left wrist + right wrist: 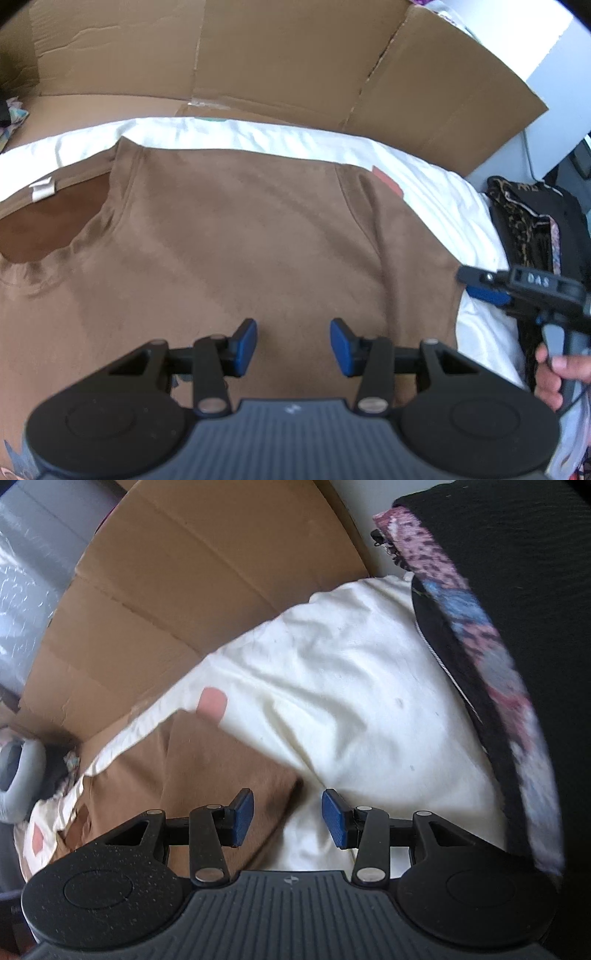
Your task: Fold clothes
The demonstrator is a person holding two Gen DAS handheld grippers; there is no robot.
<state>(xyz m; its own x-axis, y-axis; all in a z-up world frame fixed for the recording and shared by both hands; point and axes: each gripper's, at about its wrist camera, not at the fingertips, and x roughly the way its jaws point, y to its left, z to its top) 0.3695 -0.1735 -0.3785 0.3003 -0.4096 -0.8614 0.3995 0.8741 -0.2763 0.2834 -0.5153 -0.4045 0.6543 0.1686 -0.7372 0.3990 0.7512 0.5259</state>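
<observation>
Your brown T-shirt (236,236) lies spread flat directly ahead of and beneath your left hand-held gripper (293,345), front panel up, with the neckline (55,229) off to that gripper's left and a short sleeve (373,192) ahead to its right. It rests on a white sheet (436,192) that covers the surface below. Both grippers stand with their blue pads well apart and nothing between them. The right hand-held gripper (288,821) hovers over the spot where the shirt's edge (236,775) meets the sheet.

Judge the shirt as light, soft and limp: it will sag and drape the moment you lift it, and a pinch taken mid-panel would likely only bunch the cloth. Seams give a firmer bite, so take hold at the shoulder seam, the sleeve hem or the side edge. Pinch too deep and you may catch the sheet under it as well.

Whether any fold is already in the shirt cannot be told from here.

Around you, flattened cardboard (280,55) rises beyond the shirt. A dark heap of patterned clothes (498,657) sits close to the right of your right gripper and crowds that side.
</observation>
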